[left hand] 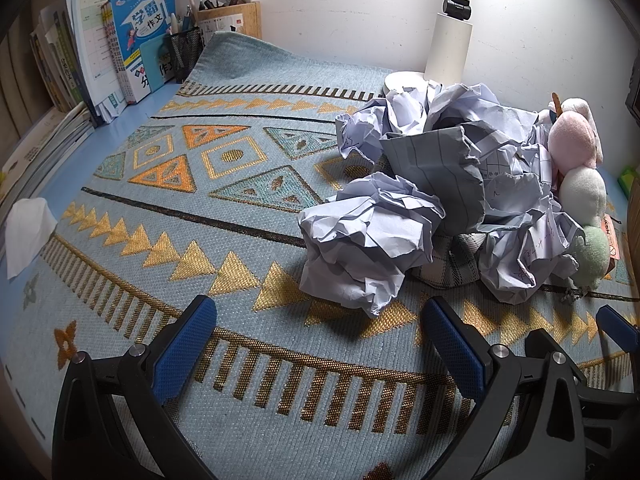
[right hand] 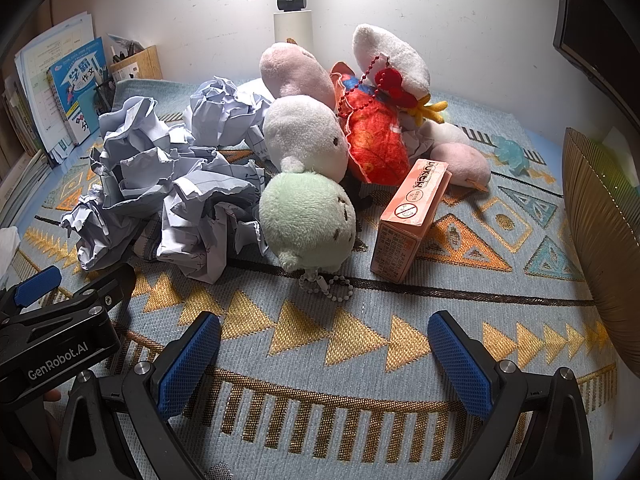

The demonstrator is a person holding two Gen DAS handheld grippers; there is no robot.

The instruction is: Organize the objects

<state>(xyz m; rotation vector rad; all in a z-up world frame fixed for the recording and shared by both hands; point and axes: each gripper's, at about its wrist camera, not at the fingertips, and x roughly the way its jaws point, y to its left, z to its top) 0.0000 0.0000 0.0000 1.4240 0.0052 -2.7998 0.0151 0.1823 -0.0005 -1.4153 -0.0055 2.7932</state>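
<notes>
Both tools hang low over the patterned mat, released and empty: the left tool (left hand: 320, 344) faces the crumpled paper balls (left hand: 372, 240), the right tool (right hand: 324, 352) faces the three-ball plush keychain (right hand: 306, 184) and the pink carton (right hand: 412, 216). The heap sits mid-surface, pieces touching. A grab at one paper ball would likely drag its neighbours; the plush's bead chain (right hand: 328, 286) may snag, and the tilted carton could topple.

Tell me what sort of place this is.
Probably a study desk at home: schoolbooks stand against the wall, pen holders hold pens, and a desk lamp stands behind crumpled paper and plush toys.
</notes>
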